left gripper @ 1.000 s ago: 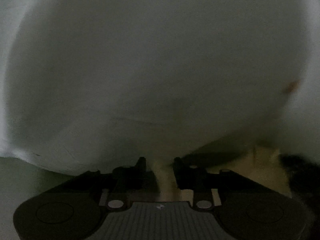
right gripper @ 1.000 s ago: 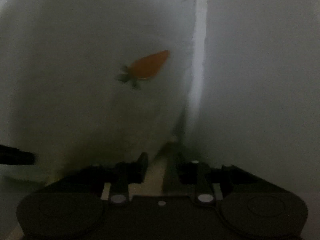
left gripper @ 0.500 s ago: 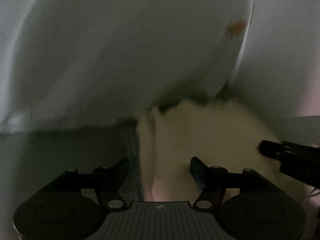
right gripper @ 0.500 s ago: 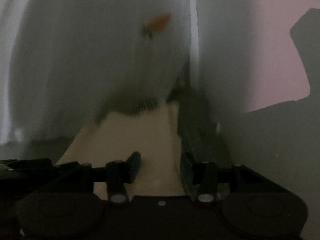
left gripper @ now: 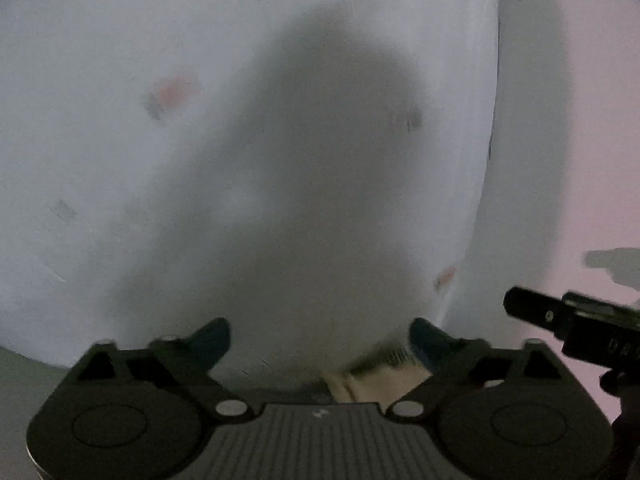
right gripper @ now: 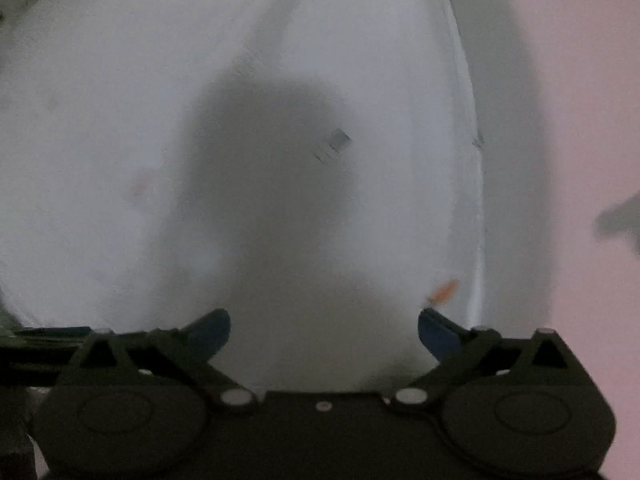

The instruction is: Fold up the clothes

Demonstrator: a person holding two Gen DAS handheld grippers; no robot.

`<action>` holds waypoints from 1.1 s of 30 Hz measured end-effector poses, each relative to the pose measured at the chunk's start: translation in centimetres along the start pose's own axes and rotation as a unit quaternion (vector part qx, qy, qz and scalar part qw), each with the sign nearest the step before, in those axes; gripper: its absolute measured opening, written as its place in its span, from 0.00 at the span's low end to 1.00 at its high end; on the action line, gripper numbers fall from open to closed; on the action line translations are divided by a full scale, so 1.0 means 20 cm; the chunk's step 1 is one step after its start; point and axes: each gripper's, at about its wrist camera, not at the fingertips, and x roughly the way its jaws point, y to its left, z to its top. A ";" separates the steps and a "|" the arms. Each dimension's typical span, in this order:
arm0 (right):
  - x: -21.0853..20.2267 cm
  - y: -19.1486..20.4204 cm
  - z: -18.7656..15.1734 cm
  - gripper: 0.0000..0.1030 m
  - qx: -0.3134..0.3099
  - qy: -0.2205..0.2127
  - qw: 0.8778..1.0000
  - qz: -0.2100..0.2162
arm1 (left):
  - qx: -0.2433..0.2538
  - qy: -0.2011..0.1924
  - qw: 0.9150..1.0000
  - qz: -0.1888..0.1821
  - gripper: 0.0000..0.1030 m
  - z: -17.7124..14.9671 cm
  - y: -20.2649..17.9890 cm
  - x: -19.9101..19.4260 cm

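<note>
Both our grippers, left [left gripper: 320, 334] and right [right gripper: 324, 328], had just spread their jaws wide and pulled back from the beige garment [left gripper: 380, 376]; nothing sat between the fingers. Only a strip of it showed, just beneath the left gripper, on the white sheet [left gripper: 120, 200].

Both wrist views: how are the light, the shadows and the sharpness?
Left wrist view: dim, with a broad dark shadow across the white printed sheet, whose prints smear. Right wrist view: a similar shadow in the middle, soft focus, and a pink wall brighter at right.
</note>
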 end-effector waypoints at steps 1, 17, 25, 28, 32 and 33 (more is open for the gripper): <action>-0.06 0.06 0.01 1.00 0.003 -0.001 1.000 0.010 | -0.004 -0.014 1.000 0.009 1.00 0.02 0.04 -0.13; -0.61 1.19 -0.26 1.00 0.007 0.058 0.998 0.030 | 0.029 0.020 0.993 0.110 1.00 -0.09 0.79 -1.09; -0.92 1.83 -0.44 1.00 0.055 0.098 0.994 -0.017 | 0.042 0.038 0.993 0.105 1.00 -0.15 1.34 -1.57; -1.02 2.03 -0.49 1.00 0.046 0.105 0.993 -0.020 | 0.018 0.049 0.992 0.113 1.00 -0.18 1.51 -1.69; -1.16 2.22 -0.52 1.00 0.078 0.125 0.989 -0.024 | 0.063 0.076 0.986 0.134 1.00 -0.22 1.57 -1.80; -1.19 2.25 -0.51 1.00 0.089 0.131 0.987 -0.023 | 0.089 0.090 0.982 0.141 1.00 -0.23 1.57 -1.82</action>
